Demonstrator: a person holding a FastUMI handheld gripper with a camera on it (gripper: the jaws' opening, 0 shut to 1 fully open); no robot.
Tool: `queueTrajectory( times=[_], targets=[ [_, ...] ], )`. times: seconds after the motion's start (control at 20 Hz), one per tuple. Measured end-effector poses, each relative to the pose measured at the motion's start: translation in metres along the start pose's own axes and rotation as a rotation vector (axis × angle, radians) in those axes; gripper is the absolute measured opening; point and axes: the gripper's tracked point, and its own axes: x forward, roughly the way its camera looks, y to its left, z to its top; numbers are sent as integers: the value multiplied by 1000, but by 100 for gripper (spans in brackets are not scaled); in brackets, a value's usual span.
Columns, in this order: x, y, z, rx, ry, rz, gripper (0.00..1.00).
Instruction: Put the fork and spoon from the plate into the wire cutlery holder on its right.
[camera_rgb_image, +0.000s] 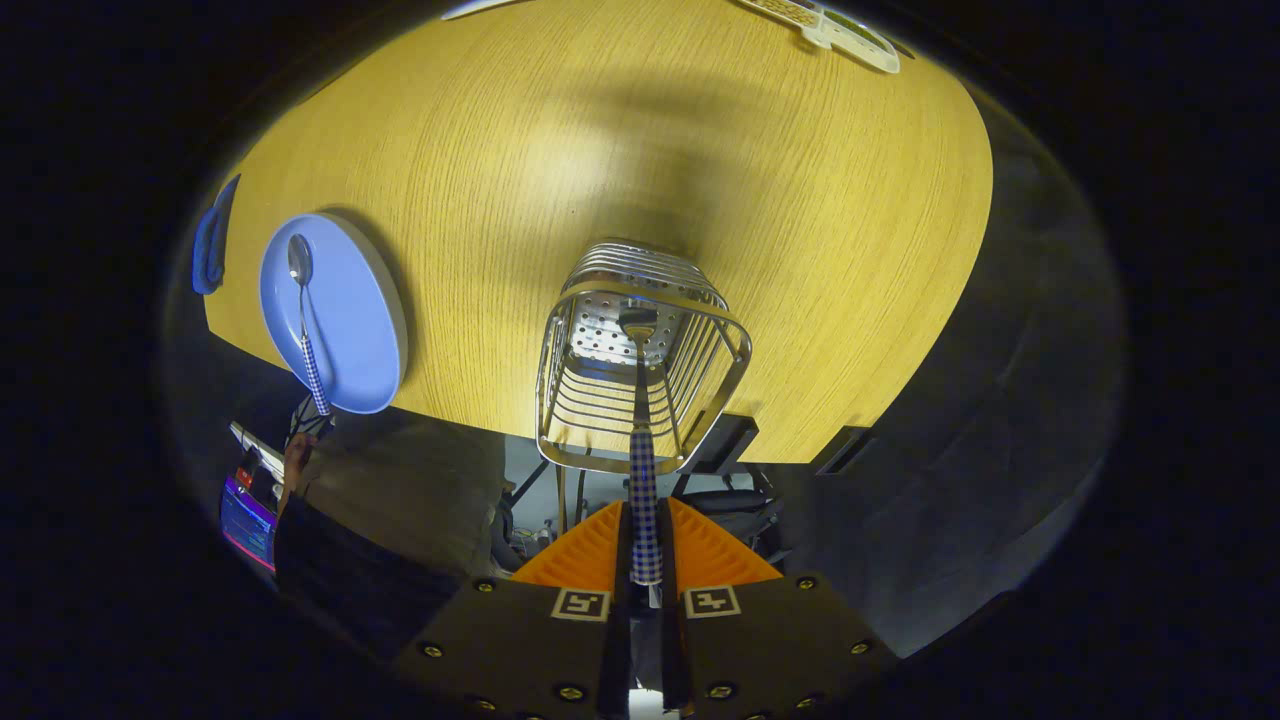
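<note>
Blue-and-white checked handle on fork (643, 470), clamped between gripper (645, 560) fingers above silver wire cutlery holder (640, 350). Matching checked handle on silver spoon (305, 320), across pale blue plate (350, 330). Yellow wood-grain table (800, 250).

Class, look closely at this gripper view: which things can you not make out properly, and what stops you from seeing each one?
- Fork head: gripper view, down in the wire cutlery holder; its tines are too small and dark to tell. The jaws are shut on its checked handle.
- Blue object beyond the plate: cut off, unidentifiable.
- Pale item at the table's far side: cut off, blurred.
- Spoon handle's end: overhangs the plate's rim against dark clutter.
</note>
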Motion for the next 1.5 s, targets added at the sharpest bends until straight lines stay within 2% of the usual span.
queueTrajectory(
  times=[0.1, 0.15, 0.35, 0.6, 1.0, 1.5],
  targets=[
    [-2, -1, -2, 4, -25, -6, 13],
    [-3, -4, -3, 5, -35, -11, 18],
    [-9, -13, -7, 36, -81, -36, 19],
    [-34, -6, -18, 82, -193, 10, 20],
    [-65, 68, -38, 67, -388, 23, 20],
    [-49, 170, -28, -17, -456, 35, 20]
  ],
)
